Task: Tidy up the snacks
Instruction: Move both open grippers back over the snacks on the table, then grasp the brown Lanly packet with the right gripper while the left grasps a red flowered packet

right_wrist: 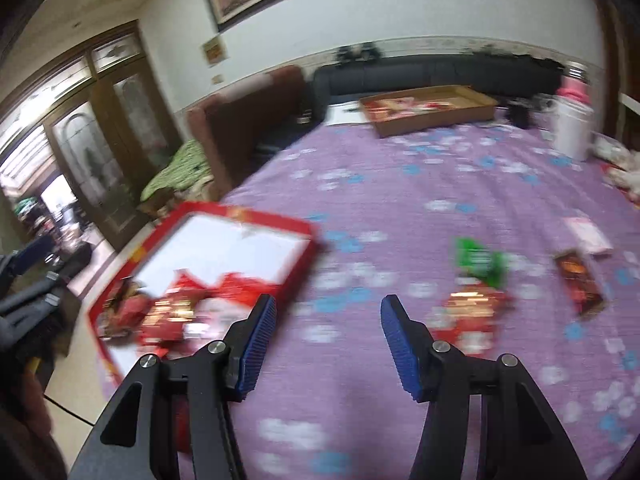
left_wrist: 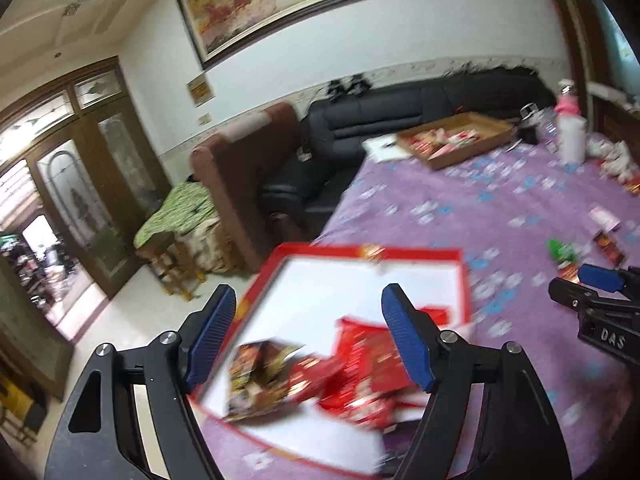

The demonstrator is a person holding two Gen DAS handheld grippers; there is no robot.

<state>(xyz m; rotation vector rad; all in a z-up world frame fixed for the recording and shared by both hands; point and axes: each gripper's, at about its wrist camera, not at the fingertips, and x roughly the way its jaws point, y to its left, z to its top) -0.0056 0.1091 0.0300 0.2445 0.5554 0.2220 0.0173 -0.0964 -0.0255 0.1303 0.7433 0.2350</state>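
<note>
A shallow red-rimmed box (left_wrist: 360, 250) with a white floor lies at the near left of the purple-clothed table (right_wrist: 400, 184). Inside it lie red snack packs (left_wrist: 360, 360) and a dark yellow-printed pack (left_wrist: 256, 376). My left gripper (left_wrist: 308, 292) hangs open over the box with nothing between its pads. My right gripper (right_wrist: 329, 304) is open over bare cloth, just right of the box (right_wrist: 248, 214). Loose on the cloth to its right lie a green pack (right_wrist: 478, 260), a red pack (right_wrist: 472, 308), a dark brown bar (right_wrist: 580, 284) and a pale pink pack (right_wrist: 588, 232).
A cardboard tray (right_wrist: 436, 120) holding more snacks sits at the table's far side, beside a white bottle with a pink lid (right_wrist: 572, 128). Left of the box the table ends above the floor. Beyond stand a brown armchair (left_wrist: 248, 168) and a black sofa (left_wrist: 400, 120).
</note>
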